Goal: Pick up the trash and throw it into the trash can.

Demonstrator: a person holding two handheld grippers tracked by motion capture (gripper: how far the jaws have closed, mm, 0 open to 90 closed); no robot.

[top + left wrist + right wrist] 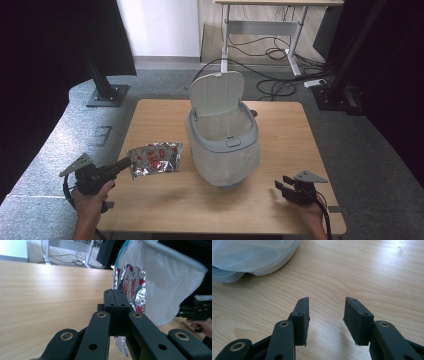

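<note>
A silver foil wrapper [154, 159] with red print hangs just above the wooden table [165, 205], left of a small grey bin [222, 135]. My left gripper [126, 164] is shut on the wrapper's left edge; in the left gripper view the jaws meet on the foil wrapper [132, 287]. The bin has its lid [216, 92] raised and a white bag liner [227, 160] draped over its sides. My right gripper [282, 188] stands open near the table's front right corner, nothing between its jaws; the right gripper [325, 315] hovers over bare wood.
The bin's base and liner [249, 257] lie ahead and left of the right gripper. Beyond the table are a black stand [106, 92], a desk frame [260, 30] and loose cables [280, 82] on grey carpet.
</note>
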